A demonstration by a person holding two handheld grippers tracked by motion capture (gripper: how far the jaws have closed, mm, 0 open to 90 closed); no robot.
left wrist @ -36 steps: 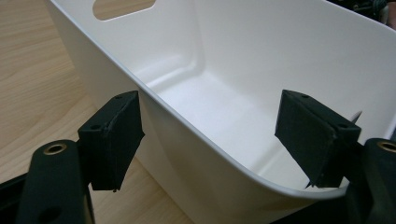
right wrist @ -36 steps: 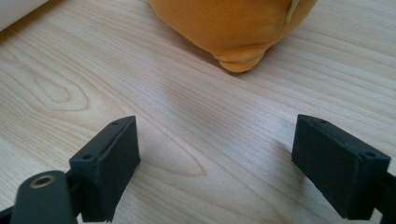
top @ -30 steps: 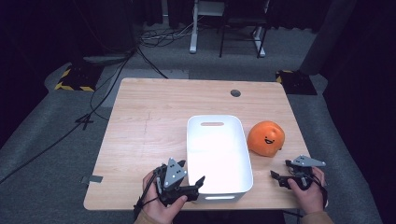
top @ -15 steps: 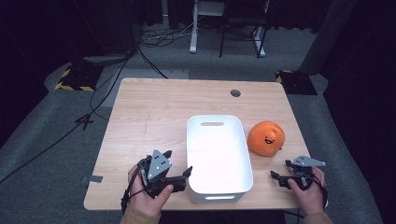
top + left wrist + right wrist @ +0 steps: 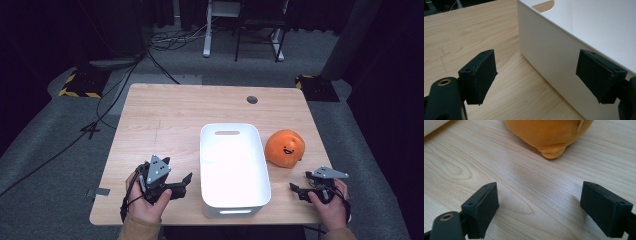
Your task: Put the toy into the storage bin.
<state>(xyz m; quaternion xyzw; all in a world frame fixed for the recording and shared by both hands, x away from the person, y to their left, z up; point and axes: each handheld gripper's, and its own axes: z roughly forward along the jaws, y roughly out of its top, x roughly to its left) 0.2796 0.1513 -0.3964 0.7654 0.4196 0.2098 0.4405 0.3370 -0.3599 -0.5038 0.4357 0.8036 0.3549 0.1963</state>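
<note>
- White plastic bin sits mid-table, just beside the left gripper, whose jaws have just been opening and hold nothing; a careless swing could shove its wall.
- Orange plush lies right of the bin, ahead of the right gripper, spread and empty; a shallow pinch could slip off its soft, rounded body.

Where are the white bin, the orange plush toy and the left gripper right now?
white bin [image 5: 233,165]: high view, on its bare inner floor.
orange plush toy [image 5: 284,148]: high view, on its smiling face.
left gripper [image 5: 184,184]: high view, midway between its open fingertips, beside the bin's left wall.
</note>
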